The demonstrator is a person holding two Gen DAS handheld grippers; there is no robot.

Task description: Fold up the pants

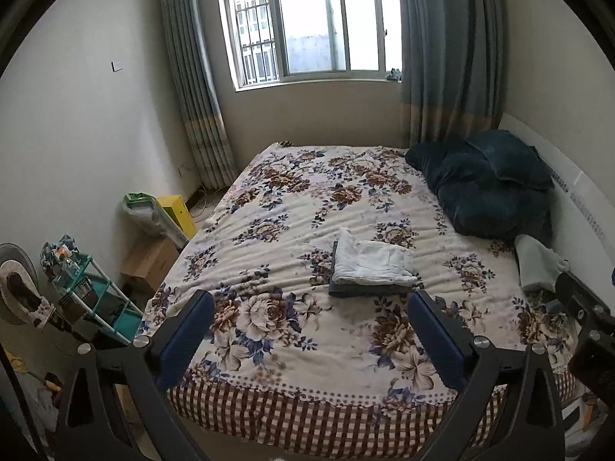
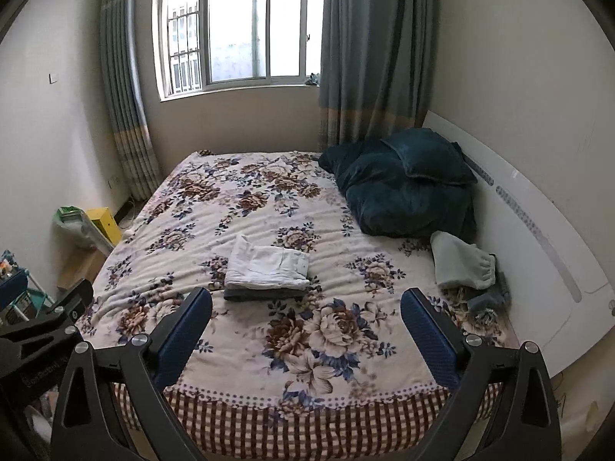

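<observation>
Nearest the bed's checked foot edge, the left gripper [image 1: 309, 309] stands with its blue-padded jaws spread wide and nothing between them, only the flowered bedspread [image 1: 269, 345] showing in the gap; the right gripper [image 2: 305, 307] is likewise wide apart and empty, poised over the same foot end of the bed [image 2: 307, 418], and each gripper's black frame shows at the edge of the other's view; beyond the fingertips, toward the middle of the bed, the white pants [image 1: 371, 263] lie folded into a neat rectangle, resting on top of a darker grey folded garment [image 1: 365, 290] whose edges show beneath them, both apart from either gripper; to the right side of the bed, against the white headboard [image 2: 538, 238], a pale green cloth [image 2: 457, 265] lies crumpled; farther up that side of the bed a heap of dark teal bedding [image 2: 403, 188] and a pillow sits near the far corner; off the left side of the bed stand a teal shelf rack [image 1: 96, 299], a cardboard box [image 1: 148, 261] and a yellow box [image 1: 178, 211]; behind the bed, the far wall holds a window [image 1: 307, 27] flanked by grey-blue curtains [image 1: 196, 107].
</observation>
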